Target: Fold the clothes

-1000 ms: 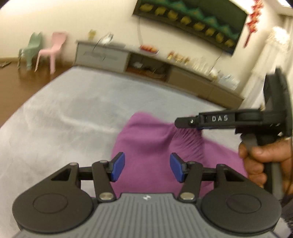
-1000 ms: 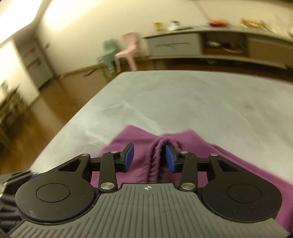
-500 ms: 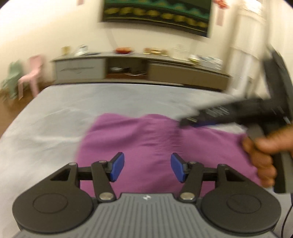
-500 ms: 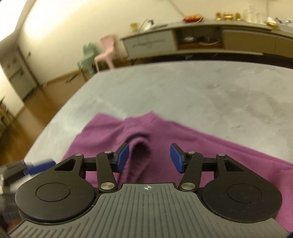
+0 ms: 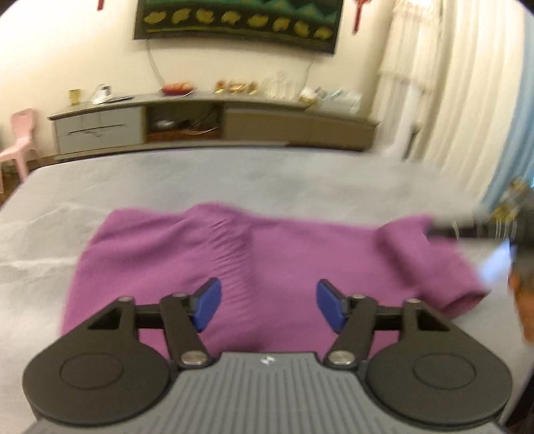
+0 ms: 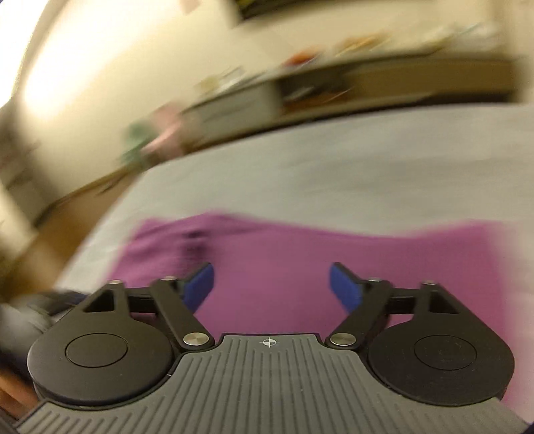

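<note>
A purple knit garment point(image 5: 267, 253) lies spread on the grey bed point(image 5: 233, 173), with a ribbed band running through its middle and a rolled sleeve end at the right. My left gripper point(image 5: 268, 307) hovers over its near edge, open, with nothing between the blue pads. In the right wrist view the same purple garment point(image 6: 300, 253) stretches across the bed point(image 6: 333, 167), and my right gripper point(image 6: 270, 287) is open and empty above it. That view is heavily blurred. A blurred piece of the right gripper and a hand point(image 5: 520, 300) show at the right edge of the left wrist view.
A long low cabinet point(image 5: 207, 123) with small items on top runs along the far wall under a dark wall hanging point(image 5: 237, 23). A pink chair point(image 5: 18, 140) stands at far left. White curtains point(image 5: 434, 83) hang at right. Wooden floor point(image 6: 66, 213) lies left of the bed.
The right gripper let go of the bunched purple fabric, opened wider and swung away to the right. The garment now lies flatter and wider. The left gripper stayed open while its view turned right.
</note>
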